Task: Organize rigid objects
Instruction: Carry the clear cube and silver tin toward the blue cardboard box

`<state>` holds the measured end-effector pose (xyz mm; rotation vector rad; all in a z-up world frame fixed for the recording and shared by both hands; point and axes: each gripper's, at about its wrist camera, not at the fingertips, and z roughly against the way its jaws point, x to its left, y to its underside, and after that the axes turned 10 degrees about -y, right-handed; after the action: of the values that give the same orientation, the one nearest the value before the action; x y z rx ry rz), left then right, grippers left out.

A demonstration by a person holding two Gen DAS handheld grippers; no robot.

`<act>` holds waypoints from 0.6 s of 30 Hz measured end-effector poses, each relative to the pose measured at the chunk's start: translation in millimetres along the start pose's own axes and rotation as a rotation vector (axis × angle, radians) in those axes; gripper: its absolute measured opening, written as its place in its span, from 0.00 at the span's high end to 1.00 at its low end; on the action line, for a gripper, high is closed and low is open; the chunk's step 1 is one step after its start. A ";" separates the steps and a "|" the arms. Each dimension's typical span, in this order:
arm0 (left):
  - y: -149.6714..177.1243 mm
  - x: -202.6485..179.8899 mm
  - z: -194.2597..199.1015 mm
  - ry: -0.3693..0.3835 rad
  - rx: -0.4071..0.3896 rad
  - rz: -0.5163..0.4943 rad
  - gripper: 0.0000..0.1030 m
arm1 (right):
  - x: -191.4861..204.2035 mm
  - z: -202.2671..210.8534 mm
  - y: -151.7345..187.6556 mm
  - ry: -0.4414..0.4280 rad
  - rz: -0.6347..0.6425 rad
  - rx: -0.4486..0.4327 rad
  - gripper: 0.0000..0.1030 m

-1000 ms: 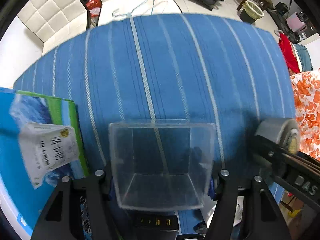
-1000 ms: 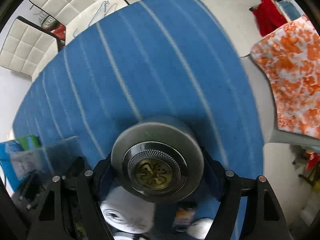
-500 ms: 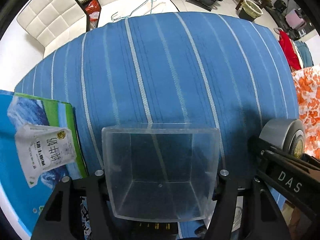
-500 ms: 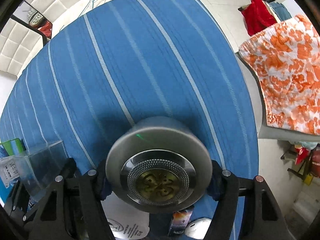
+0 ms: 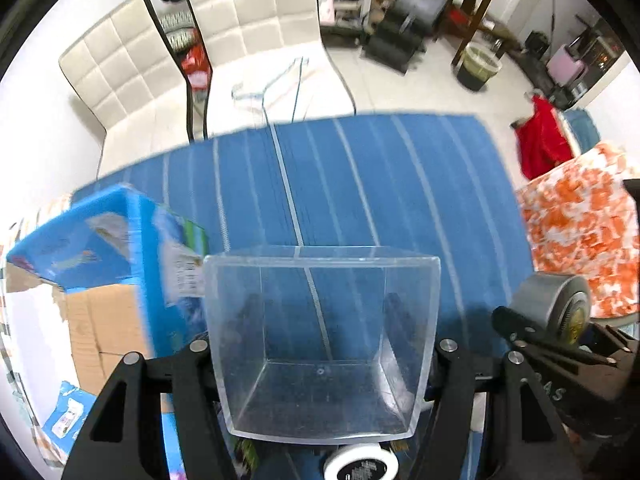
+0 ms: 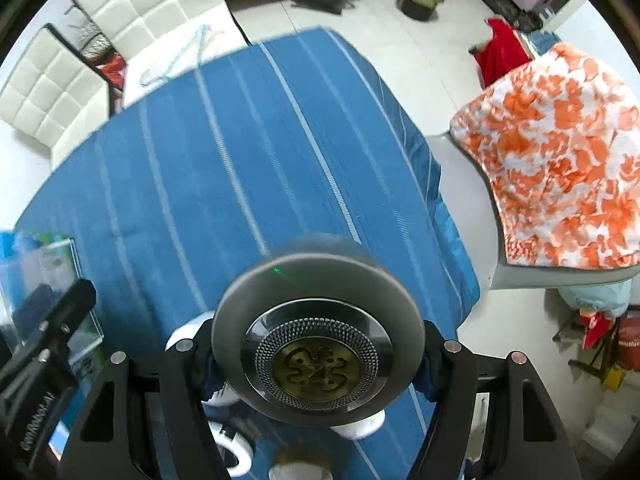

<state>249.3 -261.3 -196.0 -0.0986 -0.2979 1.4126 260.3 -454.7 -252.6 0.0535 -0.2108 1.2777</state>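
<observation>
My left gripper (image 5: 320,350) is shut on a clear plastic box (image 5: 320,344), open side toward the camera, held above the blue striped tablecloth (image 5: 360,184). My right gripper (image 6: 318,346) is shut on a round grey metal tin (image 6: 316,332) with a gold embossed lid, also held above the cloth. The tin shows at the right of the left wrist view (image 5: 554,306). The clear box and left gripper show at the left of the right wrist view (image 6: 40,280).
A blue carton (image 5: 112,240) stands on cardboard boxes (image 5: 104,328) at the left. White round items (image 6: 236,448) lie on the cloth below the tin. An orange-patterned cloth on a chair (image 6: 560,184) is right of the table. White chairs (image 5: 240,20) stand behind.
Both grippers have lifted and tilted up with their objects. The room beyond the table now shows, and the blue carton appears lower and farther.
</observation>
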 end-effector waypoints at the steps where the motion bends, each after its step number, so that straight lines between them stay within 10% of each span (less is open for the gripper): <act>1: 3.4 4.9 7.9 0.007 -0.014 0.005 0.40 | 6.3 8.7 5.4 -0.005 0.017 -0.014 0.29; 18: 75.7 195.4 108.0 -0.102 -0.146 0.097 0.40 | 199.9 103.1 135.8 -0.153 0.250 -0.161 0.29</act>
<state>173.5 -69.2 -82.4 -0.1629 -0.4857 1.4934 172.1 -242.7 -124.9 -0.0134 -0.4631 1.5028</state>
